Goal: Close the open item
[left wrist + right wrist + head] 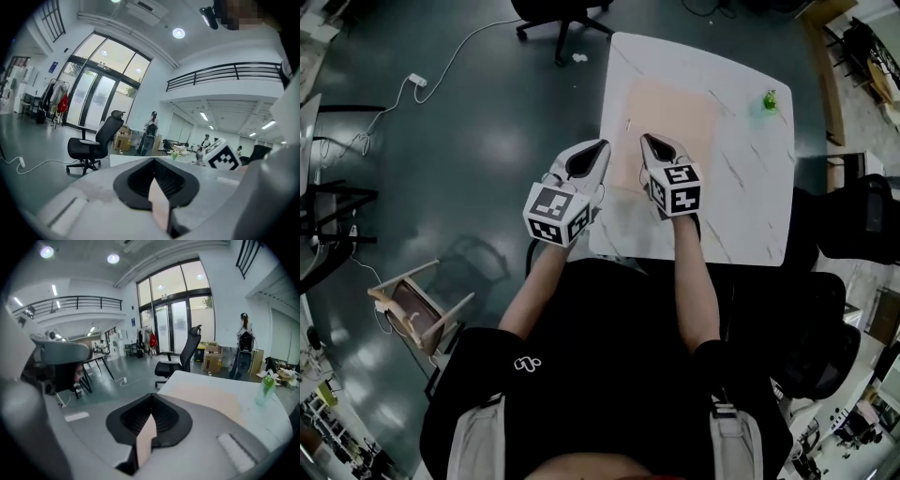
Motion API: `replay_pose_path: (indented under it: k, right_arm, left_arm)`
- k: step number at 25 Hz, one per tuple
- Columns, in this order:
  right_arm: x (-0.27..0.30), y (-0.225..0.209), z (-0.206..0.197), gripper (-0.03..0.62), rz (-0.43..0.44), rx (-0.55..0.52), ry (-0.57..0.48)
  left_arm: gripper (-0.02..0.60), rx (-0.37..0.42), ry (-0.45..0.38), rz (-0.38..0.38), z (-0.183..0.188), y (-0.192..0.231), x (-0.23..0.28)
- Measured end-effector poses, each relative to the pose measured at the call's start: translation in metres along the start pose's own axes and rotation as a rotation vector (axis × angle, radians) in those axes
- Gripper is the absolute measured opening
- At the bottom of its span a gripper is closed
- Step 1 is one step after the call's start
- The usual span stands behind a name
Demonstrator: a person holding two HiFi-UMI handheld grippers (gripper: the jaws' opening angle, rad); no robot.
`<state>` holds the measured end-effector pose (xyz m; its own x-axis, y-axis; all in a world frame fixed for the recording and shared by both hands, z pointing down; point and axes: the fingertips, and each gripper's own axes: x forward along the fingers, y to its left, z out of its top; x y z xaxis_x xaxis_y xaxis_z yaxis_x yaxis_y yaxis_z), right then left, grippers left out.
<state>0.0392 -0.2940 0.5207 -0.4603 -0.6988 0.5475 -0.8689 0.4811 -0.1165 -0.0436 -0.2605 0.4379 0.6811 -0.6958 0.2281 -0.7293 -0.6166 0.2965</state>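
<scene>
Seen from above: white marble-patterned counter (750, 211) carrying a pale peach rectangular mat (675, 122). Small green bottle (769, 100) standing upright on the bare counter, to the right of the mat's far right corner and clear of it; too small to tell whether open or capped.

Left gripper (603, 143) held just off the mat's near left corner, out over the counter's left edge, tip pointing away from the person. Jaws pressed fully together, nothing between them.

Right gripper (646, 138) held over the near part of the mat, close beside the left gripper but not touching it. Jaws likewise closed tight and empty.

Both grippers well apart from the bottle. Bare forearms (694, 281) reaching in from the near side of the mat. Black office chair (562, 14) on the dark grey floor (487, 141) beyond the mat's far left corner.
</scene>
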Motion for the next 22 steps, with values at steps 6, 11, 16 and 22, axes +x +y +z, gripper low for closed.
replay_pose_path:
  k: [6,11,16,22]
  right_arm:
    - [-0.080,-0.005,0.034,-0.009,-0.053,0.034,-0.191]
    - [-0.146,-0.011,0.065,-0.009,-0.126,0.031,-0.359]
    - [-0.199,-0.019,0.080,-0.009,-0.199,0.028,-0.498]
    - [-0.230,-0.027,0.071,-0.009,-0.243,0.050,-0.539]
  left_arm:
    - [0.001,0.099,0.003,0.027,0.027,-0.026,0.019]
    - [0.000,0.140,-0.074,-0.024,0.059,-0.066,0.029]
    - [0.000,0.181,-0.167,-0.026,0.082,-0.102,0.024]
    - [0.000,0.177,-0.193,0.010,0.080,-0.124,0.014]
